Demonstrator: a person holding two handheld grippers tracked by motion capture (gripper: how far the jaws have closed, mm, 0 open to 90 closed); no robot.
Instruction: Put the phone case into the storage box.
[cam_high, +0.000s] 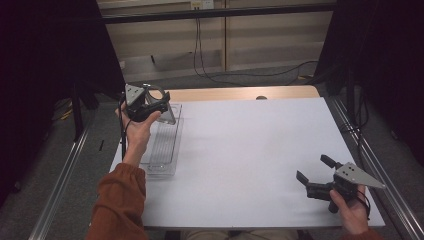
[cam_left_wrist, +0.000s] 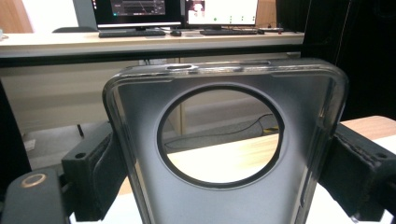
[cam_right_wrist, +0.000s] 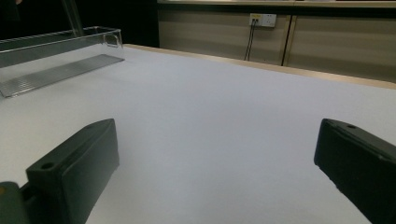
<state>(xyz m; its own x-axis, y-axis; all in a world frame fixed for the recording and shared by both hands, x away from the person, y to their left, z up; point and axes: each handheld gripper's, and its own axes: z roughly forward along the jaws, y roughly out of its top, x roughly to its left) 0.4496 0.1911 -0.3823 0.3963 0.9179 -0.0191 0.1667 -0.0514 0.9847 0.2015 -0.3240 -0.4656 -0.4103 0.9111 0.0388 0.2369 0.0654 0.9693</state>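
The left gripper (cam_high: 159, 111) holds a clear phone case (cam_left_wrist: 224, 154) clamped by its two long edges, raised above the far end of the clear tray (cam_high: 162, 150) at the left of the table (cam_high: 250, 150). In the left gripper view the case stands upright between the jaws, its round camera cutout uppermost. The tray runs lengthwise away from the person, directly under and nearer than the case, so lowering it would mean laying the case's long axis along the tray. The right gripper (cam_high: 314, 175) rests well apart near the table's right edge, jaws wide and empty.
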